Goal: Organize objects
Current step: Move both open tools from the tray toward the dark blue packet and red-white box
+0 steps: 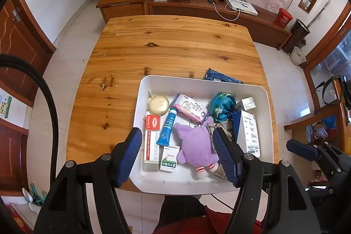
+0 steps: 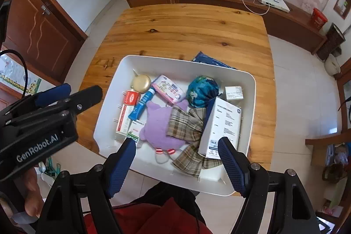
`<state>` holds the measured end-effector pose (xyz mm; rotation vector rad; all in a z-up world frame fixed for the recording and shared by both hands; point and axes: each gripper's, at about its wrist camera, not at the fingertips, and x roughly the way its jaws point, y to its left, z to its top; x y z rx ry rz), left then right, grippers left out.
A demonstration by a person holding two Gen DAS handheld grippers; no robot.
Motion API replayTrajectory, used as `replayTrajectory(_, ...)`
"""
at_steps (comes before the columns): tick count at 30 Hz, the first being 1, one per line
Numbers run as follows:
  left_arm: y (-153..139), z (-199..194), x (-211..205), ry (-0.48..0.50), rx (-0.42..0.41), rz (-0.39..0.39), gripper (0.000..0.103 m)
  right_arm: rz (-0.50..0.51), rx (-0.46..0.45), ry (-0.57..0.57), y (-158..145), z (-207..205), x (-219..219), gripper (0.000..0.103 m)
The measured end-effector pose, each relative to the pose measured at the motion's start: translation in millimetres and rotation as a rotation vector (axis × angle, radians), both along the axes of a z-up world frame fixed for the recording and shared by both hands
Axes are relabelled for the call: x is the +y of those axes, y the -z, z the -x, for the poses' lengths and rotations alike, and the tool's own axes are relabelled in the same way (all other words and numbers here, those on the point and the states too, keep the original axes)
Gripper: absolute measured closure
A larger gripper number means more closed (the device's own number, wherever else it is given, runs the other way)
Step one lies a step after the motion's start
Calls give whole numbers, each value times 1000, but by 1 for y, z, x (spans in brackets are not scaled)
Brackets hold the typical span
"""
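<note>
Both wrist views above shared bin (image 1: 204, 82)

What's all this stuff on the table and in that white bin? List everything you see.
table: one, orange-brown wood, centre of room
bin: one, white, near edge of table
plush toy: one, purple, in bin, front middle
plaid cloth: one, tan, in bin, partly on plush toy
tall box: one, white, in bin, right side
small box: one, white, bin's far right corner
drawstring pouch: one, blue-green, in bin, far side
wipes pack: one, pink, in bin
tube: one, blue, in bin
long box: one, red-white, bin's left side
green-white box: one, in bin, front
round tin: one, gold, bin's far left
packet: one, dark blue, on table behind bin
left hand-held gripper: open
right hand-held gripper: open
</note>
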<state>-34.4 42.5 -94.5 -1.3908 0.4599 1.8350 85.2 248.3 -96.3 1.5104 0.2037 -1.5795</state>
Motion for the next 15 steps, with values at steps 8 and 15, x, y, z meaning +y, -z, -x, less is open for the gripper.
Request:
replayTrajectory(8, -6, 7, -11, -17, 12, -11, 32, 34, 7, -17, -9, -3, -3, 25)
replayTrajectory(15, -13, 25, -10, -22, 5, -12, 32, 60, -34, -8, -8, 19, -8, 25)
